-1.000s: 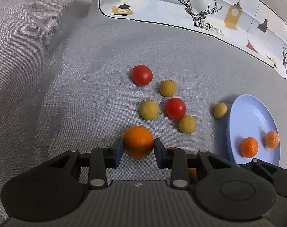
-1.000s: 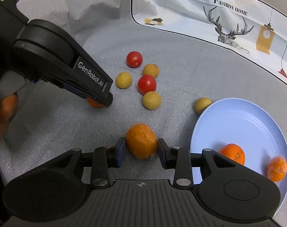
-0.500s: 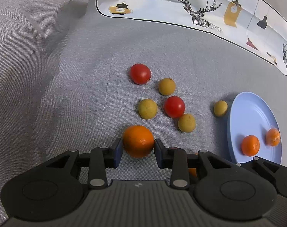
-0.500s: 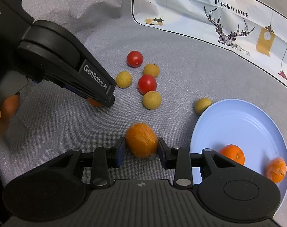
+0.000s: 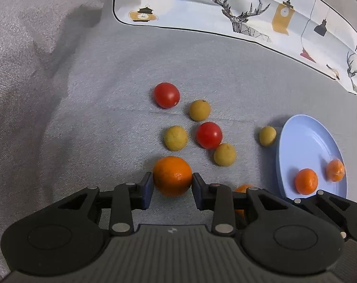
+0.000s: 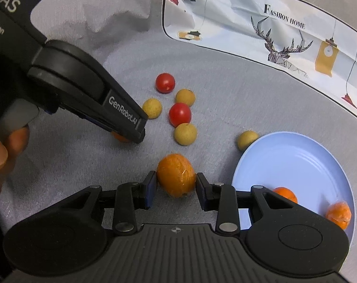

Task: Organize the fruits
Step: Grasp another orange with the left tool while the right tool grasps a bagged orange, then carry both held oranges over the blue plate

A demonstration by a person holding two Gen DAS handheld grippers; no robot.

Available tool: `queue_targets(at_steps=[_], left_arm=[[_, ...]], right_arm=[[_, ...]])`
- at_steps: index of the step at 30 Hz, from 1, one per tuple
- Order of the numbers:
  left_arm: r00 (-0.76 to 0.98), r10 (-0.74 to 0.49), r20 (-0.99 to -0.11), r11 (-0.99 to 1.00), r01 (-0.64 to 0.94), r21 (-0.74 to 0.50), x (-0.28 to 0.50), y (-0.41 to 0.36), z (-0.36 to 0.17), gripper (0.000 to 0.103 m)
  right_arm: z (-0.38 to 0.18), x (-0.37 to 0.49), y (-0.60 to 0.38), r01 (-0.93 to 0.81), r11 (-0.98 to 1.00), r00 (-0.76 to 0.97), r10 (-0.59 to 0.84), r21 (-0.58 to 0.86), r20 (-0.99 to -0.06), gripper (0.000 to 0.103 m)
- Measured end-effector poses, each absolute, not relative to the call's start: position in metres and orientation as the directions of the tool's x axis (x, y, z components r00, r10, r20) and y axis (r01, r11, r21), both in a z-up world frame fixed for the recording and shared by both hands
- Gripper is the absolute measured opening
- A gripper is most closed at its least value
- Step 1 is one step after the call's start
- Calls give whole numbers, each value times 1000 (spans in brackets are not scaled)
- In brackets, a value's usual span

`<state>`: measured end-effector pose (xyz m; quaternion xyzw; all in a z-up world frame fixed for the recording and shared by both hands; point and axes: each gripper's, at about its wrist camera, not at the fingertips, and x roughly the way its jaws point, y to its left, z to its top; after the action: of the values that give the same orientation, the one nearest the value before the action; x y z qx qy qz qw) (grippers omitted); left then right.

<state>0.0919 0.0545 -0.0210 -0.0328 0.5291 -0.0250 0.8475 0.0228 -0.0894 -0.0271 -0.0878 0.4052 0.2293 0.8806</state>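
your left gripper (image 5: pixel 172 186) has its jaws closed against an orange (image 5: pixel 172 175) at 12 o'clock; your right gripper (image 6: pixel 176 187) clasps a second orange (image 6: pixel 176 178) the same way, both low over the grey cloth (image 5: pixel 72 118). open cloth lies at 9 o'clock. beyond, tomatoes (image 5: pixel 166 95) and yellow fruits (image 5: pixel 176 138) cluster at 12. at 3 o'clock the blue plate (image 6: pixel 296 155) holds two oranges (image 6: pixel 338 214), one yellow fruit just beside its rim.
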Motion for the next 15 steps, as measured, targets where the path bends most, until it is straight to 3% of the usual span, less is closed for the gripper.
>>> queue_targets(at_steps=[15], left_arm=[[508,-103,-855,993,6,-116,89,54,-8,38]], right_arm=[[-8,22,-101,-465,884,627,358,35,-692,37]])
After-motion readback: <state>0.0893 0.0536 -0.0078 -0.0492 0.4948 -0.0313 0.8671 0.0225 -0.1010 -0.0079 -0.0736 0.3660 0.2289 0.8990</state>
